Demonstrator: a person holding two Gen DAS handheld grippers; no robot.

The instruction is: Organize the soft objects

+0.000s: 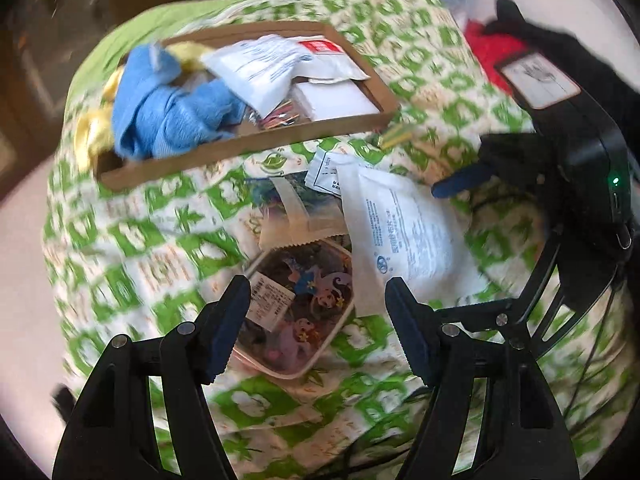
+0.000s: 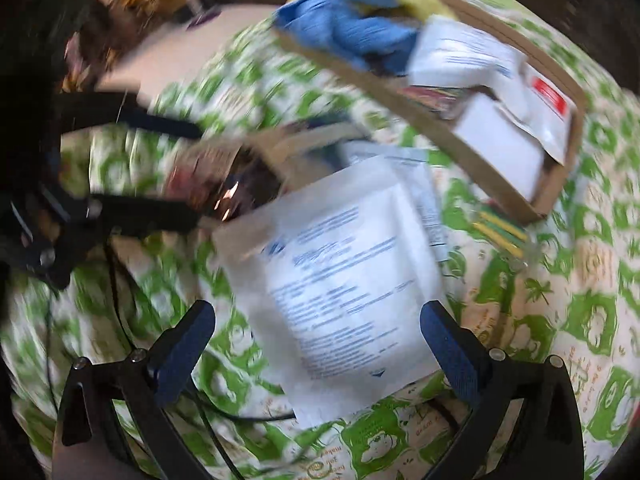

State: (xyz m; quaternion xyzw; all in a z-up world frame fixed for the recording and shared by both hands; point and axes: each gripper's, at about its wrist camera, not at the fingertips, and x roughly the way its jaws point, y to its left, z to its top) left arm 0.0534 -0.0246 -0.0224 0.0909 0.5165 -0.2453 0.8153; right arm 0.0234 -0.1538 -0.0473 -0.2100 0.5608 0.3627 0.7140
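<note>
Left wrist view: the left gripper is hovering with its jaws spread wide, gripping nothing. Between and just beyond its fingers a cartoon-printed pouch is lying flat on the green-and-white patterned cloth. Just right of the pouch, a white printed packet is resting on the cloth, overlapping the pouch's edge. Farther back a cardboard tray is sitting on the cloth; a blue cloth, a yellow soft item and more white packets are lying inside it. A small green-and-yellow packet is lying just outside the tray's near right corner. The right gripper's fingers are showing at the right edge.

Right wrist view: the right gripper is hovering with its jaws wide apart, gripping nothing; the white printed packet is lying between them on the cloth. The cardboard tray is sitting at the upper right, holding the blue cloth. The left gripper is showing at the left, jaws apart, at the blurred pouch; contact cannot be determined.
</note>
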